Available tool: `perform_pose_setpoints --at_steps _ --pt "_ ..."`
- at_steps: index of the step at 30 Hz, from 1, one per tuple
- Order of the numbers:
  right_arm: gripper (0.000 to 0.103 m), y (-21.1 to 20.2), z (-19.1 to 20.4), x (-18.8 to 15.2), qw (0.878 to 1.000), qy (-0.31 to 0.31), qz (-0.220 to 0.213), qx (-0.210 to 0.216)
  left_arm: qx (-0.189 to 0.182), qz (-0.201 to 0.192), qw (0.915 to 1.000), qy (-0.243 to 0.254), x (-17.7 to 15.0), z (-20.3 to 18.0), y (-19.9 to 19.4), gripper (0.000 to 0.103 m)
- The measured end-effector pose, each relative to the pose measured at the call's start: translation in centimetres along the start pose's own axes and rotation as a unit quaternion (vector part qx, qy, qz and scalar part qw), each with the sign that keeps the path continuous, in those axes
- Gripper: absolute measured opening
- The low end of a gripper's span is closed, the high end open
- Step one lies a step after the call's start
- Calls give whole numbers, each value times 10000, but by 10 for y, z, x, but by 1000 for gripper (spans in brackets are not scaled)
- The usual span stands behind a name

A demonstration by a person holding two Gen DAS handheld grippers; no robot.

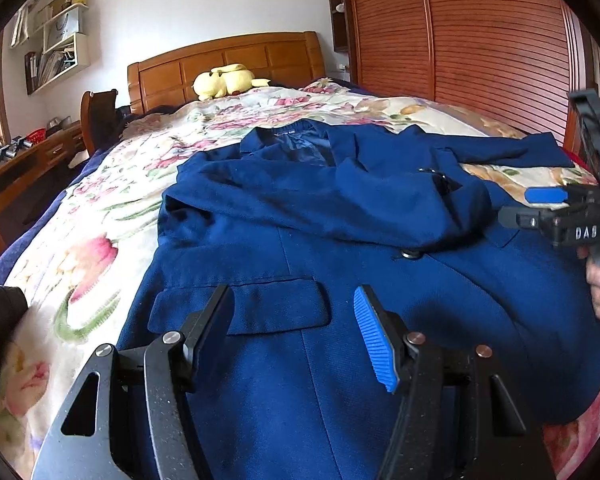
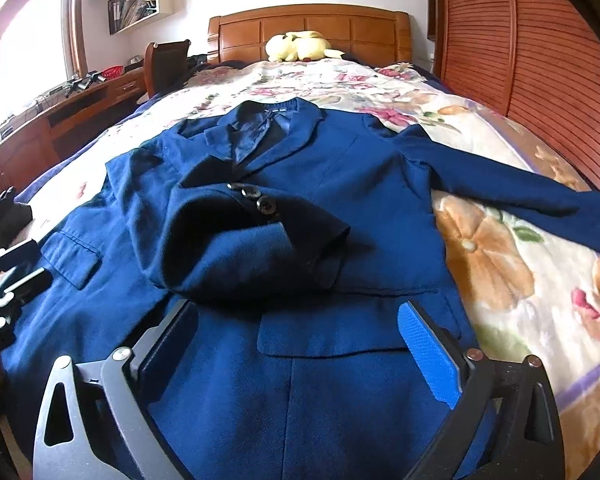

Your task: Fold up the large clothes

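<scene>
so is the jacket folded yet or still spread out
Partly folded. One sleeve lies folded across the jacket front; the other sleeve stretches out over the bedspread, and the body lies flat.

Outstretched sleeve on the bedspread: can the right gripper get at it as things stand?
Probably yes. The sleeve lies flat and uncovered on the bedspread, nothing between it and the right gripper, whose jaws stand open and empty over the jacket.

Matt woollen blue jacket (image 2: 300,248) on soft floral bedspread (image 2: 500,248); beyond the jacket, glossy wooden headboard (image 2: 308,28), plush toy (image 2: 300,46).
</scene>
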State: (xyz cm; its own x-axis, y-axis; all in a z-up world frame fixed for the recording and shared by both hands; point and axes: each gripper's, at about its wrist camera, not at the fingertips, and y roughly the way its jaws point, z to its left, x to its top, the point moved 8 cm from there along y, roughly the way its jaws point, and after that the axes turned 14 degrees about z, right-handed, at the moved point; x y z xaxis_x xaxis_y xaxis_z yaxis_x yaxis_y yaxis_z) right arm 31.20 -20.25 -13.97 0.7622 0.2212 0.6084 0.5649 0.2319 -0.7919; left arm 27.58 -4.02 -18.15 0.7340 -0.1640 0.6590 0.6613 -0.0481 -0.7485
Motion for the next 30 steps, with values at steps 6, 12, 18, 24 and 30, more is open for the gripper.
perform_pose_setpoints --at_steps 6,12,18,24,30 --pt "75 1 0 29 9998 -97 158 -84 -40 -121 9999 -116 0 3 -5 63" --pt "37 35 4 40 9969 0 754 220 -111 -173 9996 -192 -1 6 -8 63" --pt "6 17 6 47 9973 -268 653 189 -165 -192 9993 -275 -1 10 -9 63" --pt "5 -53 -6 55 9994 -232 -156 -205 -196 -220 9991 -320 -1 13 -11 63" --pt "6 -43 13 9 9972 -583 434 -188 -197 -185 9991 -320 -2 14 -8 64"
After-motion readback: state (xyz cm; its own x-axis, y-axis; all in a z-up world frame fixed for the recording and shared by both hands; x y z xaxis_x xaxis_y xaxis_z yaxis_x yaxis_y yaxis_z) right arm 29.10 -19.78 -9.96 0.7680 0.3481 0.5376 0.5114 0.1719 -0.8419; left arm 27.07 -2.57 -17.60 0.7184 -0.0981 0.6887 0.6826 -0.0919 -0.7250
